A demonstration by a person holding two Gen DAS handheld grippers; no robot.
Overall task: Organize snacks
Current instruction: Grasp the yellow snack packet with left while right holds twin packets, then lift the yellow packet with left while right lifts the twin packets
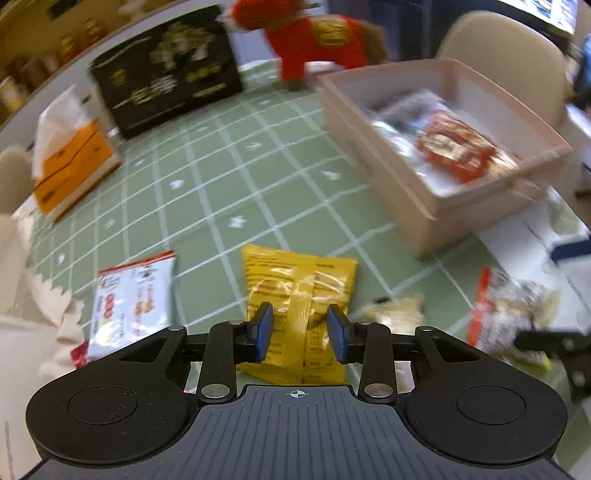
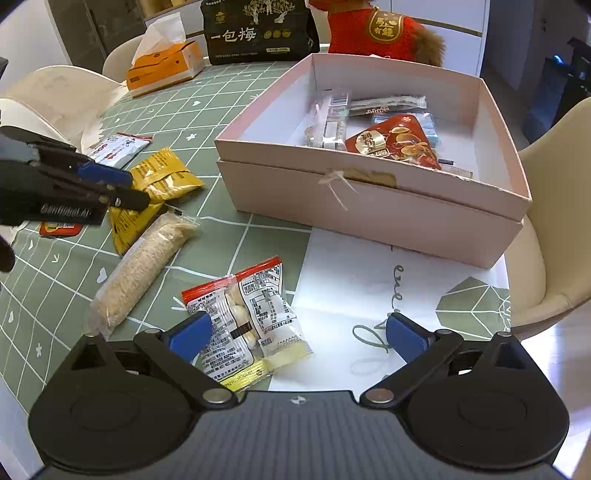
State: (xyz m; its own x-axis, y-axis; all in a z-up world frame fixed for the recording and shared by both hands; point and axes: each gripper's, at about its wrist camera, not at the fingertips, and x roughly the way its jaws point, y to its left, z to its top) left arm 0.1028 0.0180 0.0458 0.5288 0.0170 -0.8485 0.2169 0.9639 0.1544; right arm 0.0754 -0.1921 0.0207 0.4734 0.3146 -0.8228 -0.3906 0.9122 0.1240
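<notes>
My left gripper is open, its blue pads on either side of a yellow snack packet lying on the green checked tablecloth; the packet also shows in the right wrist view, with the left gripper over it. My right gripper is open wide and empty above a clear red-topped snack bag. A pink box holds several snacks, among them a red packet. The box shows in the left wrist view too.
A white and red packet lies left of the yellow one. A beige cracker roll lies between the grippers. At the back stand an orange tissue box, a black bag and a red plush toy. A cream chair is at the right.
</notes>
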